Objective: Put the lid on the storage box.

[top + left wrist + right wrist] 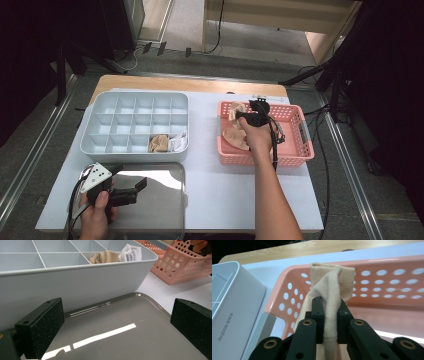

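Beige knit sock (pixel 329 305), centre frame: soft, light, limp, liable to drape; right gripper (pixel 330 315) pinches its mid-fold. Left gripper (pixel 117 325) spread, empty.

Sock (pixel 332 302): lower end hidden behind the jaws pinching it, cut off at the bottom edge in the right gripper view.
Basket (pixel 300 145): interior partly hidden by the right hand (pixel 257 136).
Tray (pixel 165 210): near edge cut off.
Organizer (pixel 75 277): left part cut off.
Organizer lettering: too blurred to read.
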A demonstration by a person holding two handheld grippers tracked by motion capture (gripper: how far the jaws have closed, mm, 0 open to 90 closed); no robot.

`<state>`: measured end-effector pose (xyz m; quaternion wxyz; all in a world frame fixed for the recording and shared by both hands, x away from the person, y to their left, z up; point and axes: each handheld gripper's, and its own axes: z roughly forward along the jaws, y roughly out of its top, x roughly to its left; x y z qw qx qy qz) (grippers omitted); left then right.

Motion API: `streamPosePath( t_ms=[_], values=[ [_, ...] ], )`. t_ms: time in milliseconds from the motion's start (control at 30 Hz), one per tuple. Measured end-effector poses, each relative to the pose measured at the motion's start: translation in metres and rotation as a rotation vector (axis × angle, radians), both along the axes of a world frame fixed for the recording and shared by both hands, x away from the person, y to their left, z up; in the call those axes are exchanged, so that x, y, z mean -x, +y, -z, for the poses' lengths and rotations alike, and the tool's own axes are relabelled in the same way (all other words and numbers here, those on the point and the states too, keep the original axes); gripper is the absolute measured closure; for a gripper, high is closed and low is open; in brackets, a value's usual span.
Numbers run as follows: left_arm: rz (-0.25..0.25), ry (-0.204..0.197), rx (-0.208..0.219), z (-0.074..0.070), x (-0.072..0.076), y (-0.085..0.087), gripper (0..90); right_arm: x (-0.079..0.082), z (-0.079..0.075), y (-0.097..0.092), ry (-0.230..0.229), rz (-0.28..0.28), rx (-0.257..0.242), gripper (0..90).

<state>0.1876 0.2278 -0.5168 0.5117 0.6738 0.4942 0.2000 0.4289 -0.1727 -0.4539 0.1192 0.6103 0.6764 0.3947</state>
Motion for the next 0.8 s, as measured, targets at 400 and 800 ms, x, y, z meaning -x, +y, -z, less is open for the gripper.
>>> streamPosePath(
  t_ms=[400,800],
  values=[
    [-0.001,-0.006,-0.005,-0.001,0.001,-0.001,0.0,0.036,-0.016,-0.013,-0.081,0.009,0.0,82.4],
    [0.018,0.005,-0.017,0.0,0.002,-0.008,0.0,0.087,0.0,-0.027,-0.201,-0.021,-0.001,82.3]
  ],
)
